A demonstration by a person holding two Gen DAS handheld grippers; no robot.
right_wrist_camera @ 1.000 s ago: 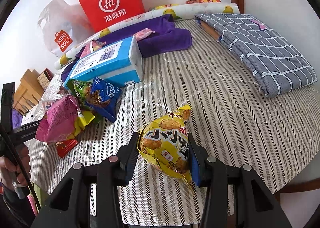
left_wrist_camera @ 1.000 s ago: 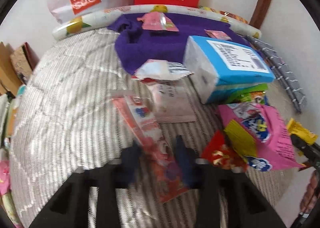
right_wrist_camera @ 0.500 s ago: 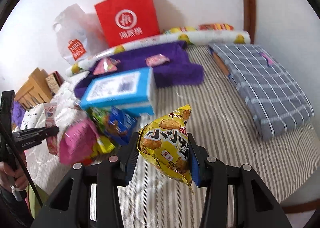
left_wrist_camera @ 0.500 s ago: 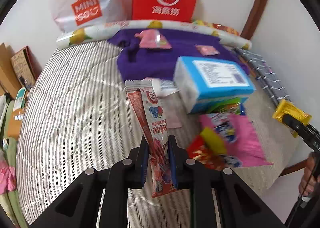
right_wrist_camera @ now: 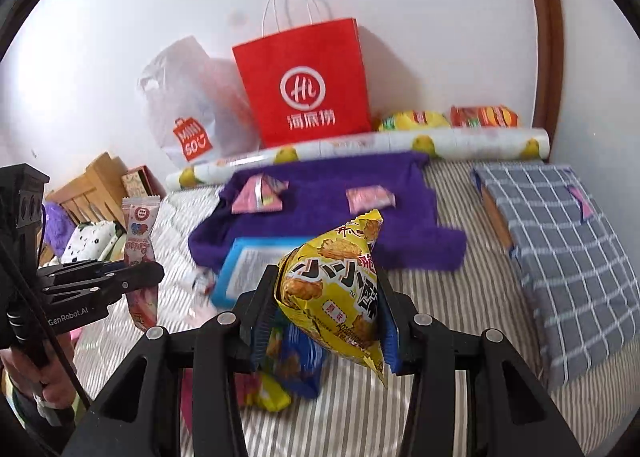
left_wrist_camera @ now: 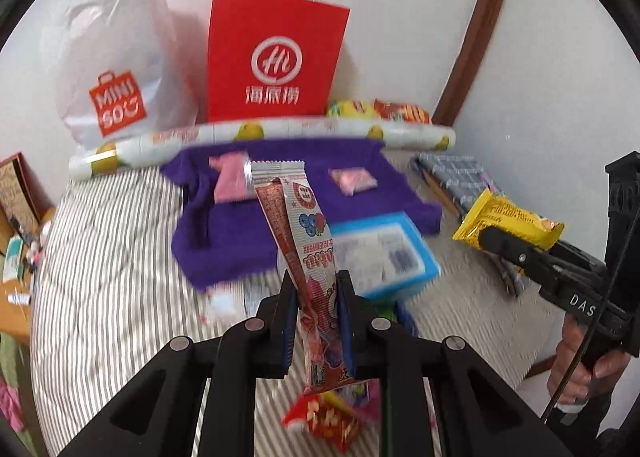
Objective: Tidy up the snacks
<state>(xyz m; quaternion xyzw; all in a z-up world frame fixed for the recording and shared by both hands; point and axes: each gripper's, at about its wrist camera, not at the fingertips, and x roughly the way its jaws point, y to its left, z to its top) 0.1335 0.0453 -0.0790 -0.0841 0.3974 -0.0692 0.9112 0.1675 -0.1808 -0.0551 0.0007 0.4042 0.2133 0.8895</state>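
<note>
My left gripper is shut on a long red snack stick packet and holds it upright above the striped bed. My right gripper is shut on a puffy yellow snack bag, also lifted off the bed. From the right wrist view the left gripper shows at the left with its red packet. The left wrist view has the right gripper at the right with the yellow bag. Two pink packets lie on a purple towel.
A red paper bag and a white plastic bag stand against the wall behind a rolled fruit-print mat. A blue tissue pack and a heap of snacks lie below the grippers. A folded checked cloth is at the right.
The left gripper closed on the red stick packet and lifted it off the bed. The right gripper rose with the yellow bag. Both views now take in more of the wall and bags.
</note>
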